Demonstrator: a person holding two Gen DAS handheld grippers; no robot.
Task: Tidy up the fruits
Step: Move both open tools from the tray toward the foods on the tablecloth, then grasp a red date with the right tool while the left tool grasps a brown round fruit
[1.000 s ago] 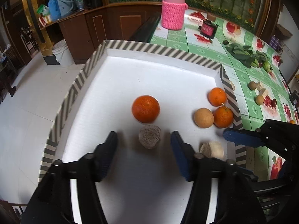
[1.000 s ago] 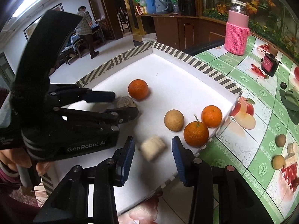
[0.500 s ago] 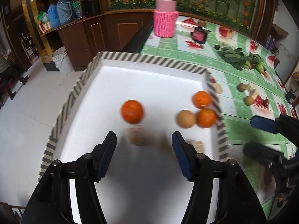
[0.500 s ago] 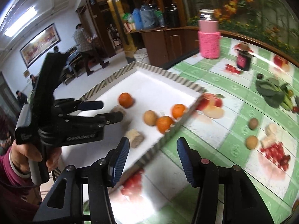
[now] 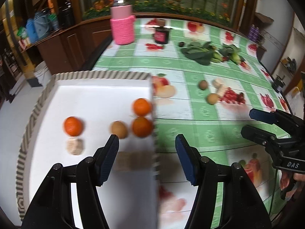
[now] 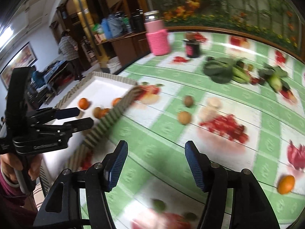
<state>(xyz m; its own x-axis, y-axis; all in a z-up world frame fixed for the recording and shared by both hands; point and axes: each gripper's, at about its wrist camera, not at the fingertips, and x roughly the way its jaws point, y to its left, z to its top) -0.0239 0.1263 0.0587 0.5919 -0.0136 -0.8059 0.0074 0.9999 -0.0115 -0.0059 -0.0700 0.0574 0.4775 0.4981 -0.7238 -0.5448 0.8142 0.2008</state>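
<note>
A white tray with a striped rim holds three oranges, a tan round fruit and two pale lumps. My left gripper is open and empty above the tray's right edge. My right gripper is open and empty over the green tablecloth, right of the tray. Loose on the cloth lie two brown round fruits, a pale piece, an orange and two small green fruits. The right gripper also shows in the left wrist view.
A pink knitted jar and a dark red jar stand at the table's far side. Leafy greens and vegetables lie at the far right. The tray overhangs the table's left edge above the floor.
Both grippers have swung right and pulled back from the tray. The right gripper left the pale lump in the tray and now hangs over the tablecloth.
</note>
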